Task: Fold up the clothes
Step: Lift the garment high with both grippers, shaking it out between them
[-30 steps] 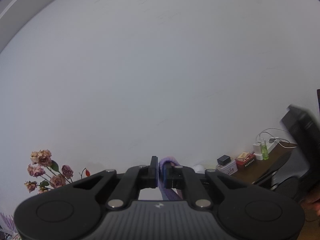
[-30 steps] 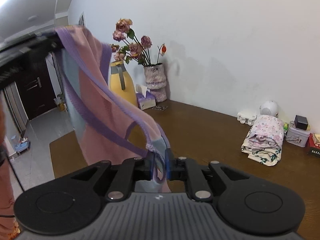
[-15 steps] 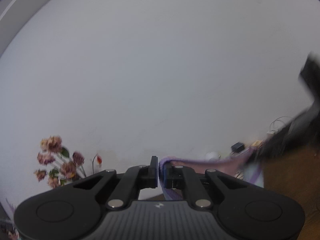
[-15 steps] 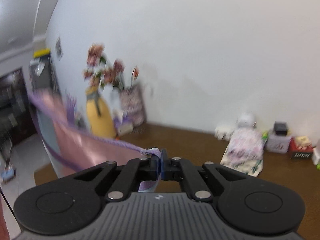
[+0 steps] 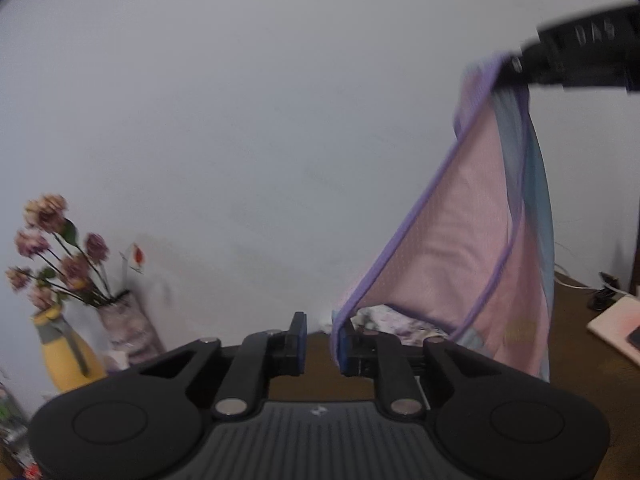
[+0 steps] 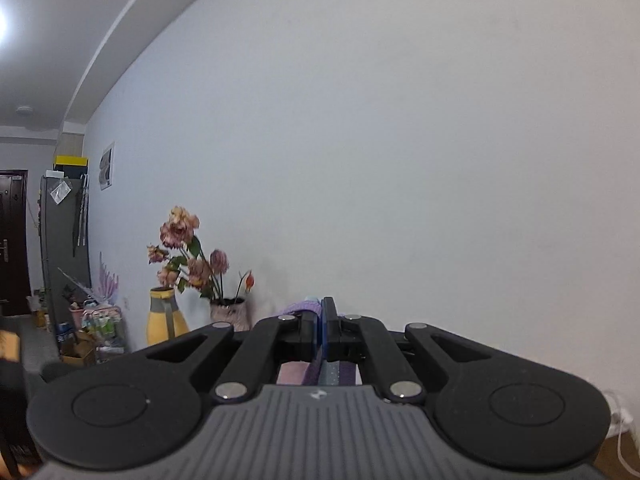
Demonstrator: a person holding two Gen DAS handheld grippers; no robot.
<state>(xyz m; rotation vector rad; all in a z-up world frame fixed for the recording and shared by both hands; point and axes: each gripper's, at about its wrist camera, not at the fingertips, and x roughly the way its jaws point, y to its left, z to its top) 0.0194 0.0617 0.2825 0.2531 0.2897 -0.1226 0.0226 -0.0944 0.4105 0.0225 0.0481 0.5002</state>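
White wall [image 6: 400, 140]: fills most of both views.

Tabletop [image 5: 580, 320]: dark brown wood, seen low in the left wrist view.

Garment [image 5: 468, 248]: pink with pale blue panels and purple binding, hanging in the air above the tabletop. Its upper corner is clamped in the right gripper [image 5: 516, 66], high at the right of the left wrist view; its lower purple edge lies against the inner face of the left gripper's right finger.

Left gripper [image 5: 320, 340]: jaws released, a clear gap between the blue pads.

Right gripper [image 6: 321, 320]: jaws clenched on purple trim, with cloth trailing back beneath them.

Yellow jug [image 6: 164, 316]: beside the flowers.

Dried roses [image 6: 188, 256]: in a patterned vase [image 6: 230, 312] against the wall.

Folded floral clothes [image 5: 396, 320]: on the tabletop, partly hidden behind the hanging garment.
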